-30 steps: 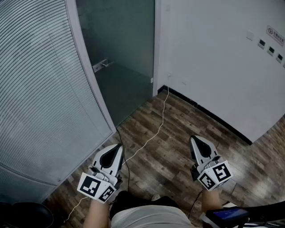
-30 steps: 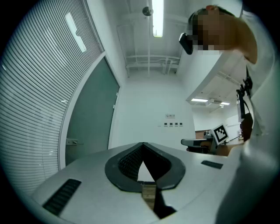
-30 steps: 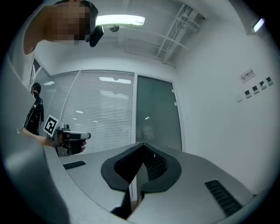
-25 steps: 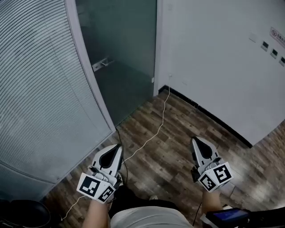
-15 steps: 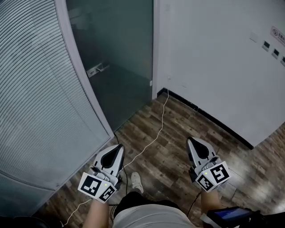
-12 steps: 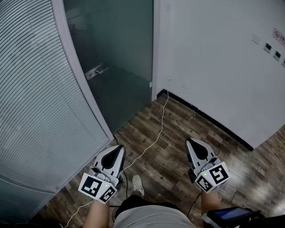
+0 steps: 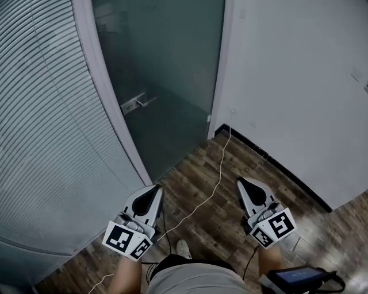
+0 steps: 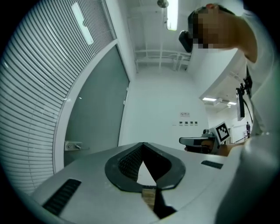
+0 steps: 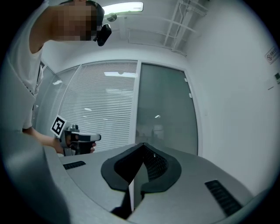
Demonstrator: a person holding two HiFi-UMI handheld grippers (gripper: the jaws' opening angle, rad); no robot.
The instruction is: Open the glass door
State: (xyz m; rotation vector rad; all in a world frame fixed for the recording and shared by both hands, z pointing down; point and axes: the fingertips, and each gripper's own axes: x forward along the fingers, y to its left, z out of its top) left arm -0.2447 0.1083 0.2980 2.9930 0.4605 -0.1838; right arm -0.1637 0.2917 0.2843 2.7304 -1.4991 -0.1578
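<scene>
Left claw (image 7: pixel 156 189) and right claw (image 7: pixel 240 181), both closed and empty, hang over wood floor (image 7: pixel 187 169) before the glass door (image 7: pixel 167 74).

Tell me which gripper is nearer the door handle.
Left. The left gripper is short of the handle, slightly to its right; the right gripper is much farther right.

The right gripper (image 9: pixel 142 146) is seen with its 2 jaws pressed together at the tips, nothing being held between them, and it is pointed toward a frosted glass door (image 9: pixel 166 109) set in a pale frame. Left of the door, blinds (image 9: pixel 103 103) are shown, and before them the left gripper (image 9: pixel 97 137) with its marker cube (image 9: pixel 58 126) is held level. A white wall (image 9: pixel 236 96) is seen at the right and a ceiling light (image 9: pixel 124 7) above.
</scene>
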